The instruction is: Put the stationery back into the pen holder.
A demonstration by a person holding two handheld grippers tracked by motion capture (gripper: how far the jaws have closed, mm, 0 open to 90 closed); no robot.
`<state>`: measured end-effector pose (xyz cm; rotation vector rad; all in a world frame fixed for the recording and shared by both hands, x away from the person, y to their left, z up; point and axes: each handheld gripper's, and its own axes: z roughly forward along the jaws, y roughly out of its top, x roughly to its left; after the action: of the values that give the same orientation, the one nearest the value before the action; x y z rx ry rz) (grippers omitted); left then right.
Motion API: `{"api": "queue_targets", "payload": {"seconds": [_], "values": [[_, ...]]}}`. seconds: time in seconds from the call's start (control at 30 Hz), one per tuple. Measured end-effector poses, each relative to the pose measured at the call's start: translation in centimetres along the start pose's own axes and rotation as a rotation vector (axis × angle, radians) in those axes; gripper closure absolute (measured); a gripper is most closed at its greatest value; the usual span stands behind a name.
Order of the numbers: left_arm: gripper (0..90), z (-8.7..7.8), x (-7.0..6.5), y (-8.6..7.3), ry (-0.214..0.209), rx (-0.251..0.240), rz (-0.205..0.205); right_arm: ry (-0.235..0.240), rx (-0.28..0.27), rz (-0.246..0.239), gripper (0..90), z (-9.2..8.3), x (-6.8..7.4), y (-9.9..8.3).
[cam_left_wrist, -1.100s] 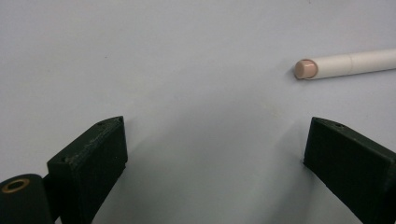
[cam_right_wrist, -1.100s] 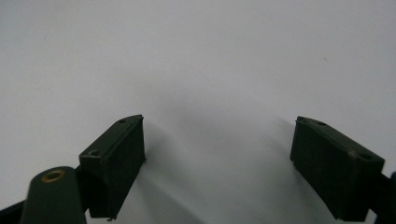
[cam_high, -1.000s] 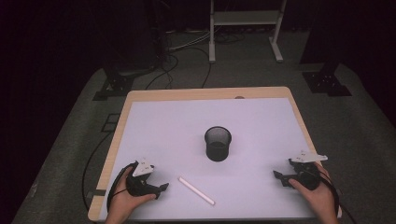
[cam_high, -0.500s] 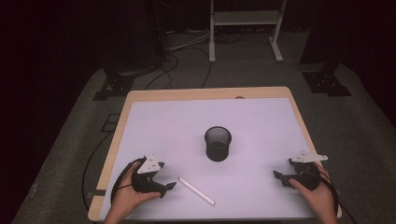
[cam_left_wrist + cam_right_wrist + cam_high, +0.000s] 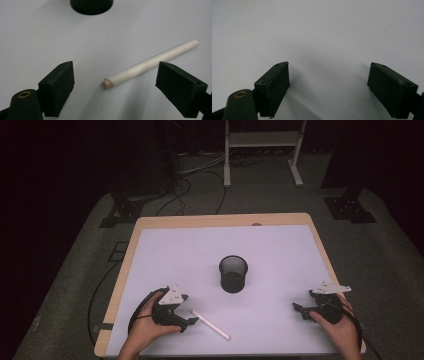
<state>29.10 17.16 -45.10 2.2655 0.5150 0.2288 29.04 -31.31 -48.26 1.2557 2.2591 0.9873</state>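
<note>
A white pen (image 5: 210,325) lies at a slant on the white table top (image 5: 200,250), near the front edge. My left gripper (image 5: 190,311) sits at the pen's left end. In the left gripper view the pen (image 5: 150,61) has its near end between the two jaws of the left gripper (image 5: 116,65), touching neither. Those jaws have just been closing a little and still stand open. A black mesh cup (image 5: 233,274) stands upright at the middle of the table, with its base (image 5: 91,4) at the top of the left gripper view. My right gripper (image 5: 302,301) rests open at the front right, nothing between its jaws (image 5: 329,65).
The table's wooden rim (image 5: 220,220) frames the white top. On the grey floor behind stand a white metal frame (image 5: 262,150), black stand feet (image 5: 350,207) and loose cables (image 5: 185,185). A cable (image 5: 97,300) hangs off the table's left side.
My left gripper has moved right and slightly up, so the pen's end now lies between its jaws. The right gripper, pen and cup have not moved.
</note>
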Motion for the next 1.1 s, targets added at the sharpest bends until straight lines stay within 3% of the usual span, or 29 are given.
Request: {"api": "queue_targets", "payload": {"seconds": [0.37,0.7,1.1], "values": [[23.6,1.6,-0.7,0.4,-0.047,0.024,0.049,0.002,0.000,0.001,16.4,0.0,0.0,0.0],[36.4,2.2,-0.9,0.2,-0.054,0.045,0.083,0.004,-0.001,0.001,16.2,0.0,-0.1,0.0],[48.2,2.3,-0.9,-0.2,-0.058,0.068,0.080,0.005,-0.001,0.002,16.1,0.0,-0.1,0.0]]}}
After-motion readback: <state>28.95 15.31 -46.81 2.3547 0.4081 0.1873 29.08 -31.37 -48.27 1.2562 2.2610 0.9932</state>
